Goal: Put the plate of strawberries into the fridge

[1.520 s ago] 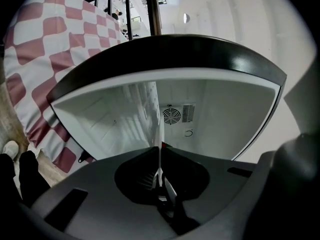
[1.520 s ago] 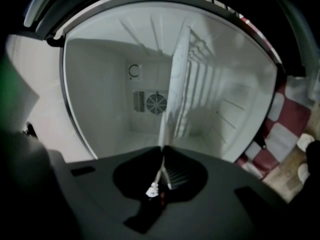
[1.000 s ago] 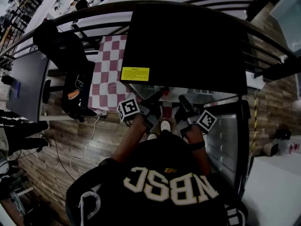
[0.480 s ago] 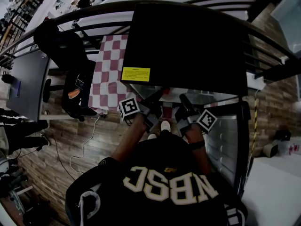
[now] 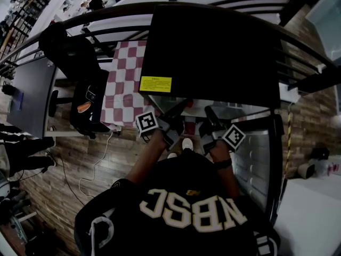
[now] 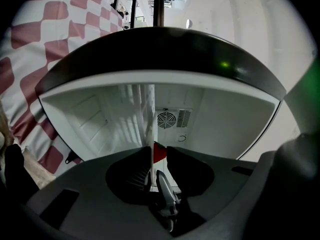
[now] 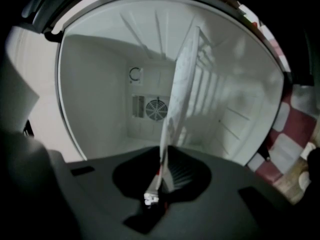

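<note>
Step in hand: letting go of the plate inside the fridge point(image 5: 213, 52).

Left gripper point(image 6: 155, 149): the jaws have just been opening and now stand apart. The plate point(image 6: 149, 115) rim is between them with a gap on one side, and one strawberry point(image 6: 160, 156) shows red just past it.

Right gripper point(image 7: 166, 159): jaws clamped on the opposite rim.

The plate sits within the fridge opening, with the fan grille point(image 6: 167, 119) beyond it (cannot tell whether it rests on the fridge floor).

To do it well: hold the right side steady and level until the plate is borne from below. Then open the right jaws and draw both grippers straight back, so that no jaw drags the rim.

Views: the gripper views give the white interior, the rim edge-on and the jaws. The head view gives only the fridge's black top and the checked tabletop point(image 5: 125, 84) beside it, with the plate largely hidden.
</note>
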